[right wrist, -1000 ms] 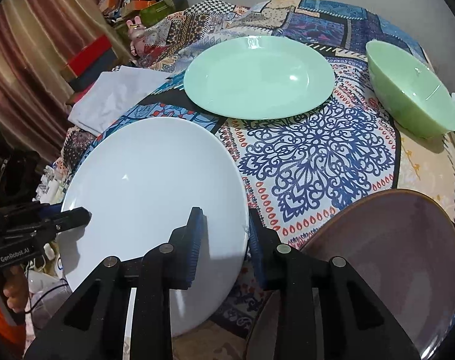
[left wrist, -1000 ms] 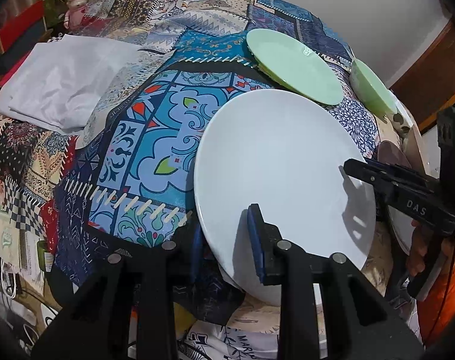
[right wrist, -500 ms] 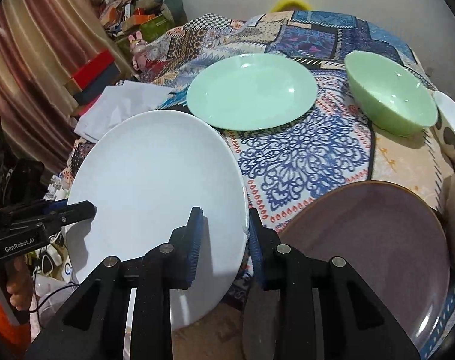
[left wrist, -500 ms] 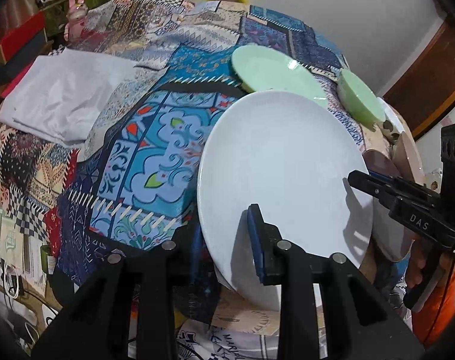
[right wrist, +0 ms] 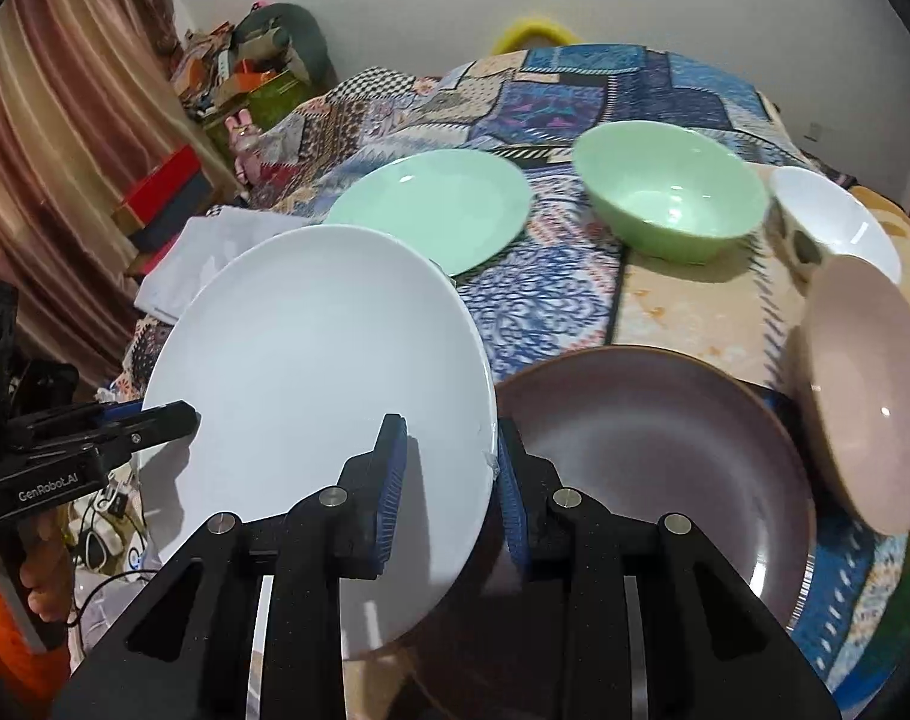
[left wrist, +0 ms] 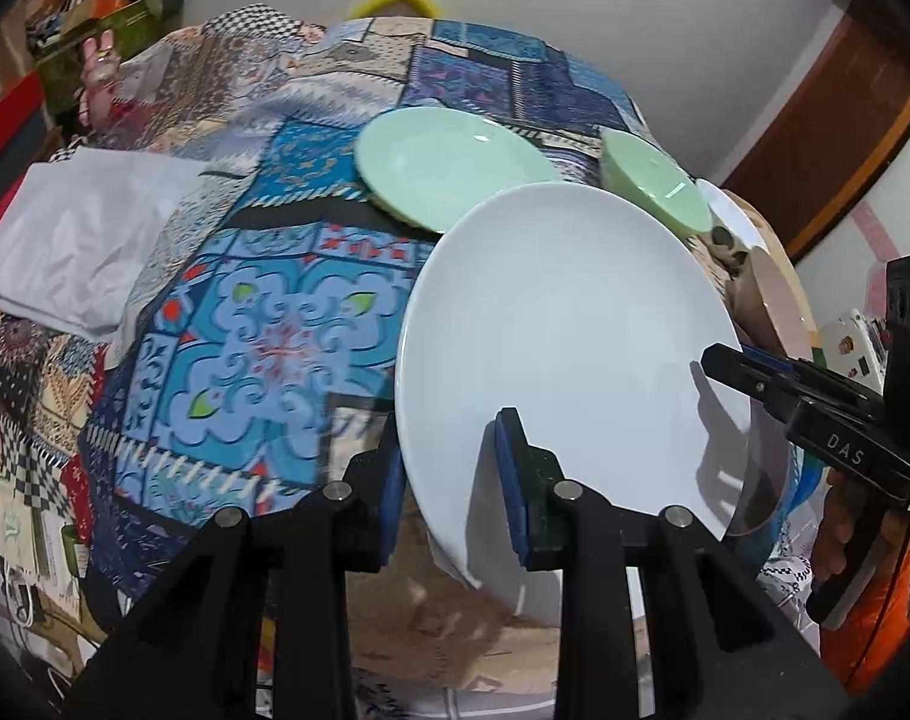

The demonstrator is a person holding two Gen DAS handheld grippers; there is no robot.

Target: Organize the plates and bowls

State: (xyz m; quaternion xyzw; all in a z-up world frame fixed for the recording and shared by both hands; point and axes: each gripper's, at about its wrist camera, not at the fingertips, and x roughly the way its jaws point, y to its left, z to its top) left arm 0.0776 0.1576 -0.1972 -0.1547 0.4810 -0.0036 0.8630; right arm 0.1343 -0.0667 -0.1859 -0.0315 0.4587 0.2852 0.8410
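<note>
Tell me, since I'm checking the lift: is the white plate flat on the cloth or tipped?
Tipped and off the cloth: the white plate slants, its rim clamped by the right gripper and left gripper.

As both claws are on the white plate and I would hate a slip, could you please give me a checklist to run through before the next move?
1. Left claw clamps the white plate at its rim: ok.
2. Right claw clamps the opposite rim: ok.
3. White plate level: not ok, it is tilted.
4. Brown plate bare, should we stack there: ok.
5. Plate's underside free of the tablecloth: cannot tell, hidden.
</note>
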